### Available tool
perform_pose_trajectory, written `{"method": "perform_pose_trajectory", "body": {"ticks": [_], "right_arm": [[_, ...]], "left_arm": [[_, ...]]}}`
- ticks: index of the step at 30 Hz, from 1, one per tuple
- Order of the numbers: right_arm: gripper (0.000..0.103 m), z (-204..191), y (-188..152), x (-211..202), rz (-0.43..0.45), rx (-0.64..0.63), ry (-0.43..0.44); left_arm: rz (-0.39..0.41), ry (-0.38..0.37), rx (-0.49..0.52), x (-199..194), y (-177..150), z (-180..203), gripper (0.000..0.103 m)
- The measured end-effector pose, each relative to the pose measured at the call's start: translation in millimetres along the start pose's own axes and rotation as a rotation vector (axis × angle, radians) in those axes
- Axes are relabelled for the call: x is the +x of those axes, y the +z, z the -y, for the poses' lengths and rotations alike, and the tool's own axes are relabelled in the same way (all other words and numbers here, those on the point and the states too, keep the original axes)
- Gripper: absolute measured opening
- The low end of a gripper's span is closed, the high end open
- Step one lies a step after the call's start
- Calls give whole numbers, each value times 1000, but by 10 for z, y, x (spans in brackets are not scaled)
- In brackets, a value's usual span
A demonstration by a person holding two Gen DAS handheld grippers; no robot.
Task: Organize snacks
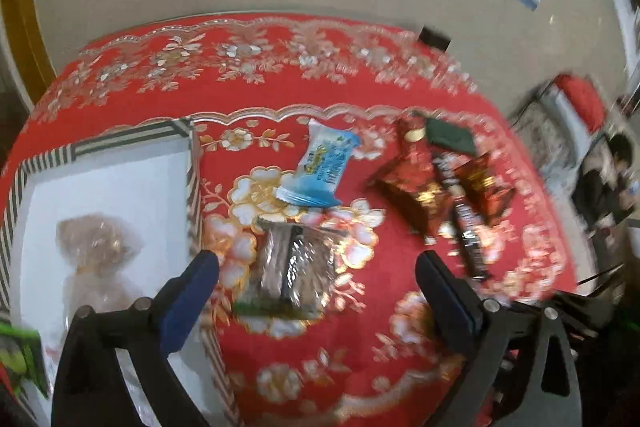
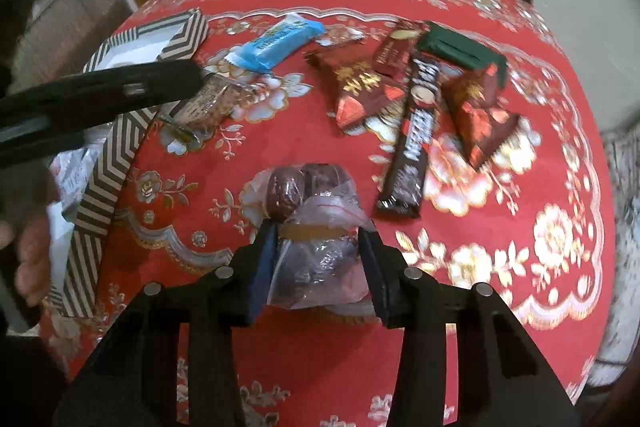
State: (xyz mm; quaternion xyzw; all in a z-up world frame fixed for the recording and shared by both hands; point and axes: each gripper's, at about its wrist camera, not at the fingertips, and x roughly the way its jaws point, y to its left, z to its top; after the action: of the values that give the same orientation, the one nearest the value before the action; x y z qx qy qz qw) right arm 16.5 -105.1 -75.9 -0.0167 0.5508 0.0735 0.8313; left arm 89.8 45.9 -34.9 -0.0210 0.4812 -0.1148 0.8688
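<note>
My left gripper (image 1: pixel 316 263) is open above a clear-wrapped snack bar (image 1: pixel 290 271) lying on the red tablecloth (image 1: pixel 360 367); its jaws stand on either side of the bar. A blue packet (image 1: pixel 320 167), red-brown packets (image 1: pixel 412 187), a dark chocolate bar (image 1: pixel 464 219) and a green packet (image 1: pixel 448 137) lie beyond. The striped box (image 1: pixel 120 143) at left holds a clear bag of brown snacks (image 1: pixel 96 247). My right gripper (image 2: pixel 318 267) is shut on a clear bag of dark red dates (image 2: pixel 316 227). The left gripper's arm (image 2: pixel 100 95) shows in the right wrist view over the box (image 2: pixel 116 143).
The round table's far edge (image 1: pixel 280 17) drops to a beige floor with papers. A green packet (image 1: pixel 20 359) sits at the box's near left corner. A hand (image 2: pixel 28 259) is at the left edge of the right wrist view.
</note>
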Motion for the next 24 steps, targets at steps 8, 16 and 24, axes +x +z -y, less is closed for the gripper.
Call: {"method": "perform_pose_trajectory", "body": {"ticks": [8,16,24], "right_arm": [[40,189,-290,-167,7,88,29],[37,264,-345,-220,23,130,34],[37,305,-331,-226,22,160,43]], "left_arm": [[-74,164,91,335,-142,151,60],[-67,75,83,151,-280,174,51],[-109,-21,63,-17,-518,281,51]]}}
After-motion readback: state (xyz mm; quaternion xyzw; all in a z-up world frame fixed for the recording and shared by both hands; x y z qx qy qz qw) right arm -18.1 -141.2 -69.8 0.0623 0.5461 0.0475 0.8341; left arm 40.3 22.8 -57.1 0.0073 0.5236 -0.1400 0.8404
